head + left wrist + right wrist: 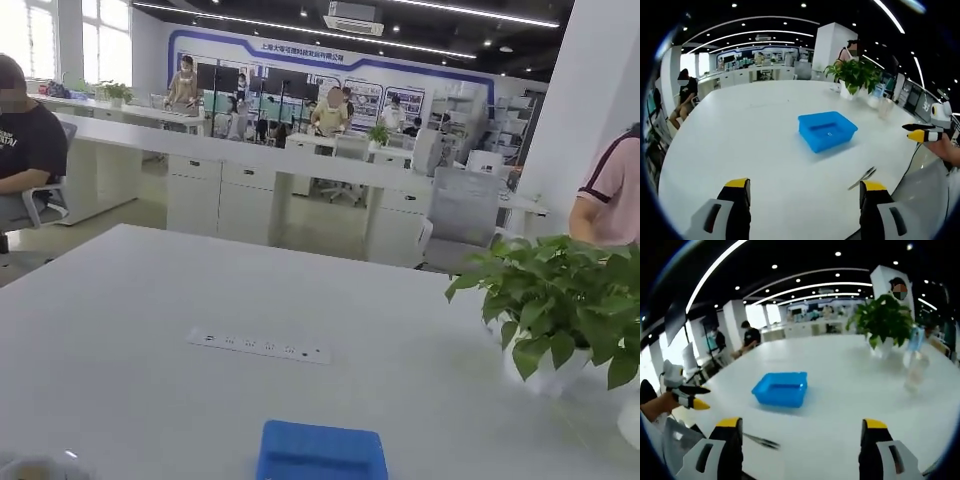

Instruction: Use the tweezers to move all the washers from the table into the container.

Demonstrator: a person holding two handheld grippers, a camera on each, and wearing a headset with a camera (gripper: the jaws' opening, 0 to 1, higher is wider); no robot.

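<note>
Starting out with left gripper (805, 185) and right gripper (802, 423) spread empty near the container (827, 131), likely needing the tweezers (862, 178) first

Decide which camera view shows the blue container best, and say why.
The left gripper view: the blue container sits whole, seen from above, its inside floor open to view. The right gripper view shows the container whole but from lower, mostly its walls. The head view cuts the container off at the bottom edge.
</note>
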